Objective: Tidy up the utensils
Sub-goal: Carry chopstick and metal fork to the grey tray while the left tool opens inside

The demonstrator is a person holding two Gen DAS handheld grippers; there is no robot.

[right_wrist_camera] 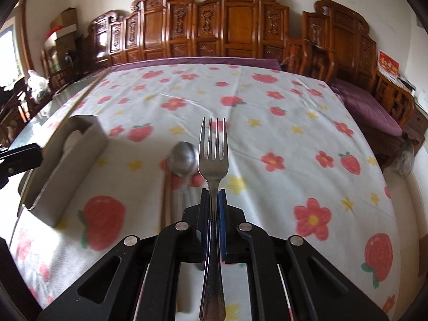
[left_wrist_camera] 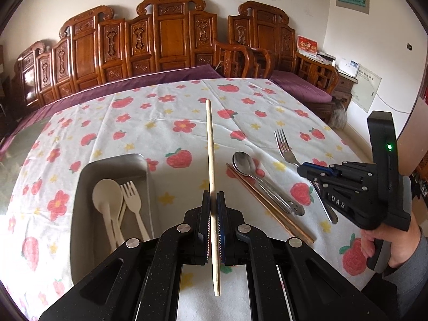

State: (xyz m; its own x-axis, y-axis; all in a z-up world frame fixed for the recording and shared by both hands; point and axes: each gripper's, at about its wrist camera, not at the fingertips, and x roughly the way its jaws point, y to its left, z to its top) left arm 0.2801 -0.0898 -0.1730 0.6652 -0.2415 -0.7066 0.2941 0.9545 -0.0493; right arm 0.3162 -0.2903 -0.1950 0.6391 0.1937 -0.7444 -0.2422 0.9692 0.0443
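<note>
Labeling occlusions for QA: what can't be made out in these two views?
- Left wrist view: metal fork handle, hidden behind right claw.
- Left wrist view: cream utensils in the metal tray; count unclear, they overlap.
- Right wrist view: tray contents, hidden by its wall.
- Right wrist view: metal spoon and brown chopsticks, motion-blurred.

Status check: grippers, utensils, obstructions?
Left gripper shut on chopstick. Right gripper shut on fork. Tray part-filled. Nothing blocking.
</note>
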